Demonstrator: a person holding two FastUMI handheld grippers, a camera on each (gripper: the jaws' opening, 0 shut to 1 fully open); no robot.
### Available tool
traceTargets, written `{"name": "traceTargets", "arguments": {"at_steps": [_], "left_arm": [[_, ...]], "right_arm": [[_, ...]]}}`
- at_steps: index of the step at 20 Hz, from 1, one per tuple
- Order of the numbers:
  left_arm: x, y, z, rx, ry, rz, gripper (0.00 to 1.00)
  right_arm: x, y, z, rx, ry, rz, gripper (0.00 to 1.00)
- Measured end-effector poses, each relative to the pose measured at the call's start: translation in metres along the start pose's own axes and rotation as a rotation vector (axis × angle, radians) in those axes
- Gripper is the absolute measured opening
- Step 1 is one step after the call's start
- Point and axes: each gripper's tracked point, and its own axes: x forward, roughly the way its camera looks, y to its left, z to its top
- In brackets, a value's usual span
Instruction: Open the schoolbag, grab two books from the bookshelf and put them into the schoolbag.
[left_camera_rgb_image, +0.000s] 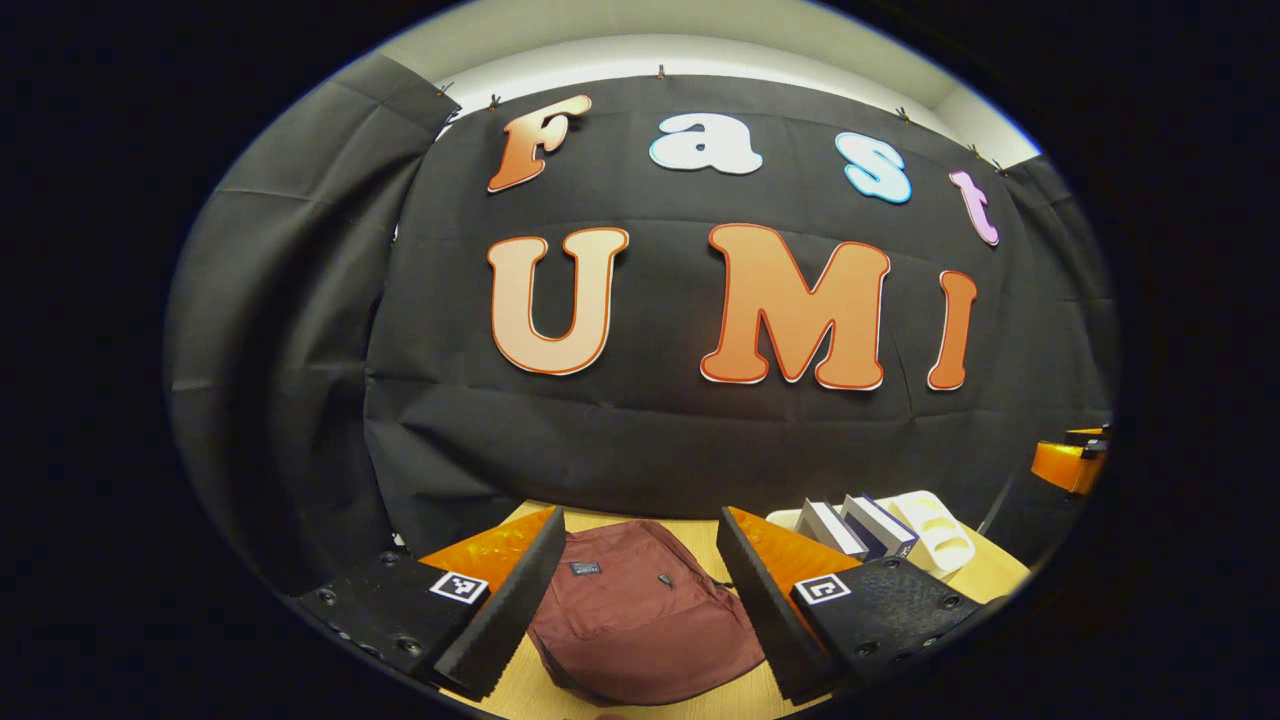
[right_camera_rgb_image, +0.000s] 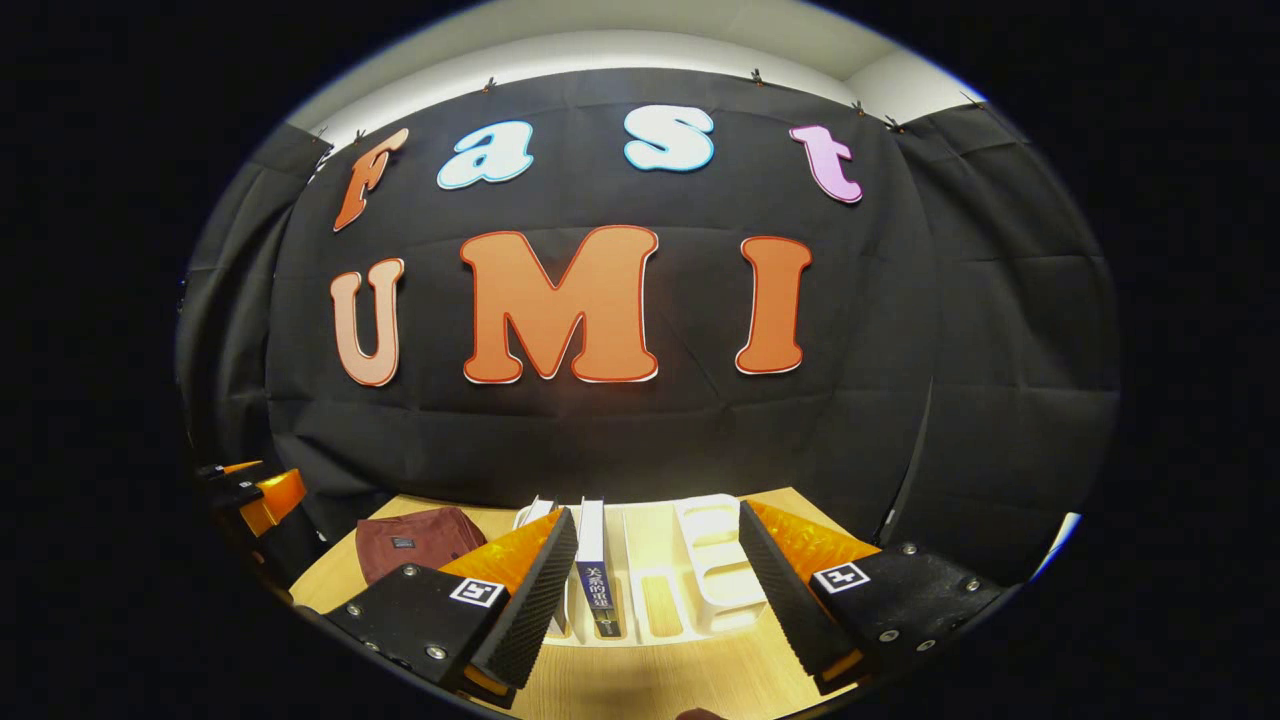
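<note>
Schoolbag (left_camera_rgb_image: 640, 610) lies flat on the table (left_camera_rgb_image: 650, 700), seen between my left gripper's (left_camera_rgb_image: 640, 600) spread fingers, apparently zipped shut, with nothing pinched. In the right gripper view the bag (right_camera_rgb_image: 415, 540) sits to the left of the white bookshelf (right_camera_rgb_image: 700, 570), near it but apart. Two books (right_camera_rgb_image: 592, 560) stand upright in the rack's left slots; the left gripper view shows them (left_camera_rgb_image: 860, 525) leaning beside the rack's empty dividers (left_camera_rgb_image: 935, 535). My right gripper (right_camera_rgb_image: 655, 590) hangs before the rack, fingers spread, holding nothing. The other gripper (right_camera_rgb_image: 265, 500) shows at that view's left edge. I judge the task unstarted: the bag is yet to be opened, and both books remain to be lifted and packed.
</note>
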Motion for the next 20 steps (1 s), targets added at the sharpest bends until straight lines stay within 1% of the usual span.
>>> {"name": "traceTargets", "arguments": {"at_steps": [6,13,20], "left_arm": [[-0.007,0.004,0.007,0.008,-0.01,0.003,0.95],[-0.01,0.004,0.001,0.012,0.002,0.002,0.95],[-0.012,0.004,0.002,0.02,0.003,0.004,0.95]], "right_arm": [[0.0,0.004,-0.002,0.009,0.003,0.008,0.96],[-0.004,0.009,-0.003,0.014,0.009,0.026,0.96],[-0.006,0.007,-0.004,0.019,0.011,0.023,0.96]]}}
